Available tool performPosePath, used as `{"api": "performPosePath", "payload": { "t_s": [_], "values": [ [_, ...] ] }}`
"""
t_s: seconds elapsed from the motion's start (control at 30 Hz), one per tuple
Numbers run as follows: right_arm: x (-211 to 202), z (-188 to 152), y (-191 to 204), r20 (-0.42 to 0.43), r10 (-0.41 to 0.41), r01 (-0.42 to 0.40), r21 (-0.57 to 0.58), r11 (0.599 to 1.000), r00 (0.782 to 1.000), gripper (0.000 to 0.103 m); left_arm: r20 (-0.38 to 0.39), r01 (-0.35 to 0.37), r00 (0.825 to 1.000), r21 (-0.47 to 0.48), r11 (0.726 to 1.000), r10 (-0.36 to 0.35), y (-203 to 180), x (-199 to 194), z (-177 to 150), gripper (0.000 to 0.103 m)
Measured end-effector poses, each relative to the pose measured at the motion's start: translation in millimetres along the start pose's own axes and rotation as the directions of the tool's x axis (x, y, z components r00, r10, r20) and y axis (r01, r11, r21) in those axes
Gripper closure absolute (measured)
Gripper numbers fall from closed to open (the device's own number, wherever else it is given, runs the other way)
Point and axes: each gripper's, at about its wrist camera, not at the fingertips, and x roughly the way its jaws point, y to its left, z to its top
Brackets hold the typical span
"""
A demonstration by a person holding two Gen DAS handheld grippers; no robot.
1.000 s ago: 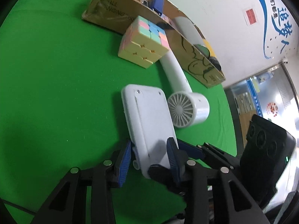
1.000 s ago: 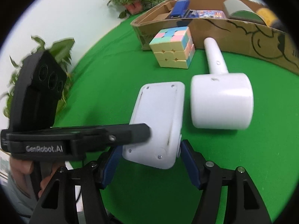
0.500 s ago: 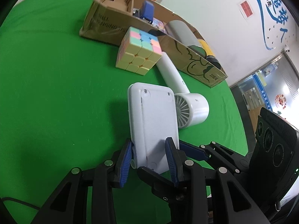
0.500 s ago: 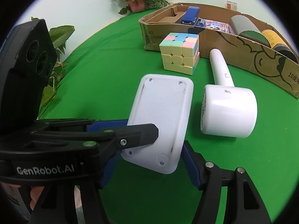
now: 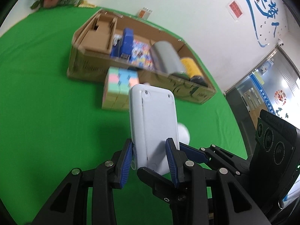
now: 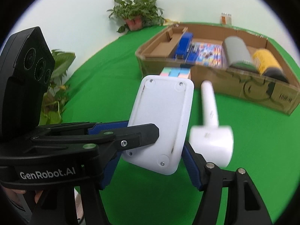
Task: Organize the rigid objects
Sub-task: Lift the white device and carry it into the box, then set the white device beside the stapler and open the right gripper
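Note:
A flat white plastic device point(image 5: 153, 123), back side up with small screws, is held above the green table. My left gripper point(image 5: 150, 159) is shut on its near end. In the right wrist view the same device point(image 6: 161, 123) sits between the blue pads of my right gripper point(image 6: 148, 161), which grips its lower end alongside the left gripper's black finger point(image 6: 138, 133). A pastel puzzle cube point(image 5: 118, 88) and a white hand-held fan point(image 6: 210, 131) lie on the table below.
A long open cardboard box point(image 5: 90, 69) lies at the back of the green table point(image 5: 46, 112), holding a blue stapler point(image 5: 123, 43), a colourful booklet, a grey roll point(image 5: 165, 58) and a yellow can point(image 5: 191, 67). A potted plant point(image 6: 136, 16) stands beyond.
Both grippers have lifted the white device off the table and raised it toward the box. The fan and the cube stayed on the table.

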Motion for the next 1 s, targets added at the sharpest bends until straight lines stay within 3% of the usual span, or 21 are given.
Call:
{"api": "performPosePath", "payload": {
  "t_s": [0.33, 0.47, 0.73, 1.0],
  "values": [
    [-12, 53, -23, 0.067, -0.053, 0.052, 0.008, 0.999, 0.996, 0.038, 0.034, 0.031, 0.999, 0.066, 0.997, -0.033, -23, 11, 73, 0.071],
    [0, 81, -38, 0.059, -0.044, 0.044, 0.008, 0.999, 0.997, 0.038, 0.032, 0.008, 0.999, 0.087, 0.996, -0.011, -26, 24, 107, 0.071],
    [30, 135, -76, -0.008, -0.032, 0.033, 0.039, 0.999, 0.999, 0.038, -0.017, 0.005, 1.000, 0.072, 0.997, -0.003, -20, 66, 177, 0.071],
    [62, 154, -105, -0.069, -0.012, 0.019, 0.106, 0.994, 0.998, 0.038, -0.087, -0.005, 0.996, 0.042, 0.999, 0.008, -5, 104, 202, 0.071]
  ]
}}
